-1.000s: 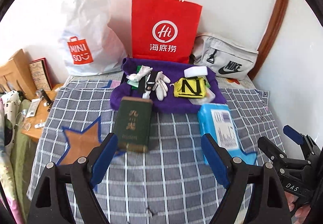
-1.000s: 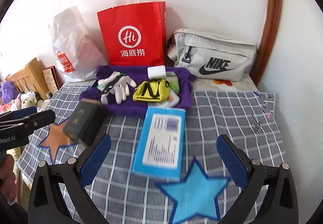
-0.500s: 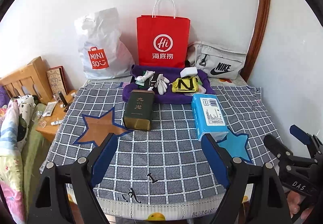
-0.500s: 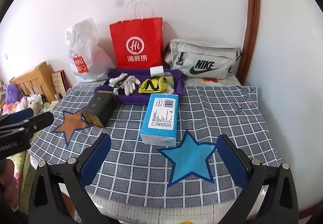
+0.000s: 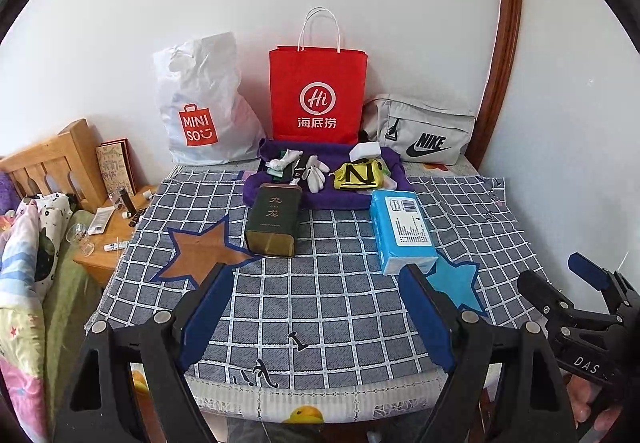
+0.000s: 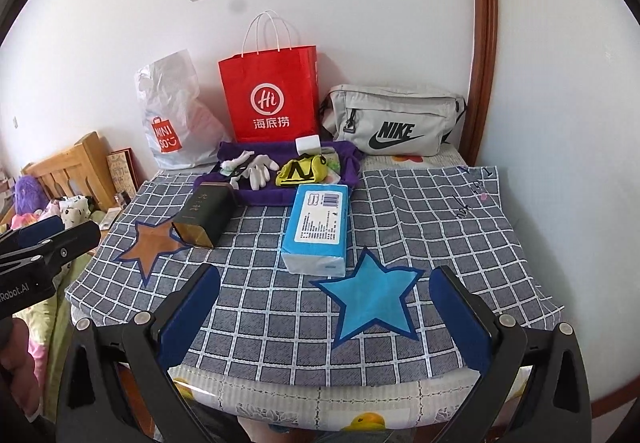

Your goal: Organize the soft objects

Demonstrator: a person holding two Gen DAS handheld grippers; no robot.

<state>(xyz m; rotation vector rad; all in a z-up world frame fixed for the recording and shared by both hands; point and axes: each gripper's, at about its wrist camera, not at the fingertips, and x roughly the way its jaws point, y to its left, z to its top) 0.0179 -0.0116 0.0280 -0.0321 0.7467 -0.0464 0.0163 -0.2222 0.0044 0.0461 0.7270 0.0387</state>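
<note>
A purple cloth tray (image 5: 276, 195) (image 6: 224, 151) at the back of the table holds white gloves (image 5: 316, 173) (image 6: 260, 167), a yellow pouch (image 5: 358, 175) (image 6: 302, 171) and a white block (image 5: 364, 151). A blue tissue pack (image 5: 402, 225) (image 6: 318, 229) lies beside a blue star patch (image 6: 370, 299). A dark green tin (image 5: 274, 221) (image 6: 206, 213) lies beside a brown star patch (image 5: 200, 249). My left gripper (image 5: 316, 313) and right gripper (image 6: 324, 317) are both open and empty, held back over the table's front edge.
A red paper bag (image 5: 318, 95), a white Miniso bag (image 5: 204, 107) and a grey Nike bag (image 5: 420, 135) stand against the wall. A wooden bedside stand (image 5: 108, 227) with small items and a bed lie left. The checked cloth (image 5: 340, 307) covers the table.
Both grippers have pulled back and up from the table, so the whole table now shows. The objects have not moved.
</note>
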